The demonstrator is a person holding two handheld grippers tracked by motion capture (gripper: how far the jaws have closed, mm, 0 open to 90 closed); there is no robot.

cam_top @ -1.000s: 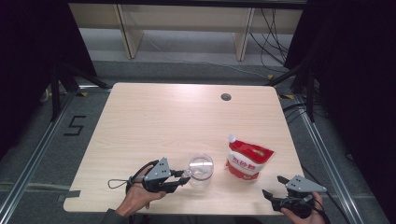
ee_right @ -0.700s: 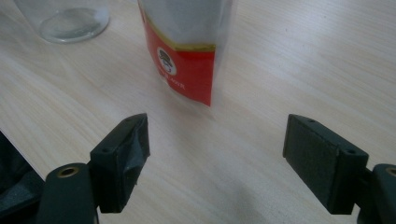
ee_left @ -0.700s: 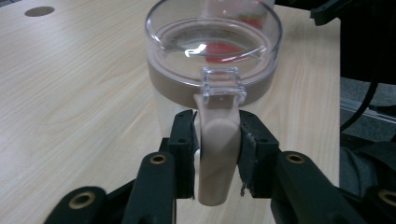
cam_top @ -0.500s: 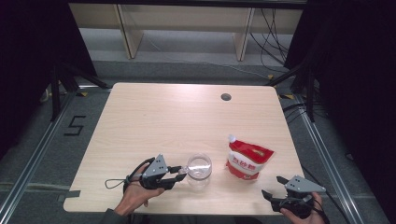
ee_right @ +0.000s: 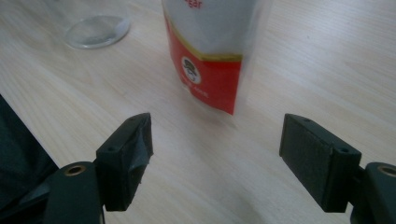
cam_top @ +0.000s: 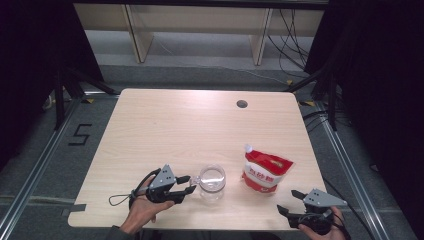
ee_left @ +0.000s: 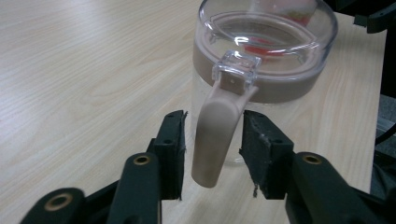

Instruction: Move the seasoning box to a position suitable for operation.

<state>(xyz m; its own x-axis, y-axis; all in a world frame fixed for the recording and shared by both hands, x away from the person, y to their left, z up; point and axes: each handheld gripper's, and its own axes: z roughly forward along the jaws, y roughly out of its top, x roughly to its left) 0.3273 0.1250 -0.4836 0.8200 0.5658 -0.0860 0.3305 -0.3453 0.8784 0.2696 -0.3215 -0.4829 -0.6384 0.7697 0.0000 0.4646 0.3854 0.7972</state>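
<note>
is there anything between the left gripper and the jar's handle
Nothing visible is in the way. In the left gripper view the jar's tan handle already hangs between the open jaws of the left gripper, with a small gap to each pad. The red pouch stands off to the jar's far side.

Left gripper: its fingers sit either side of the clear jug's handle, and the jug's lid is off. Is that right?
Not quite. The lid is on, a clear cover seated in the brown rim of the clear jug, as the left gripper view shows. The rest holds: the left gripper has its fingers either side of the handle, with small gaps, not yet clamped.
</note>
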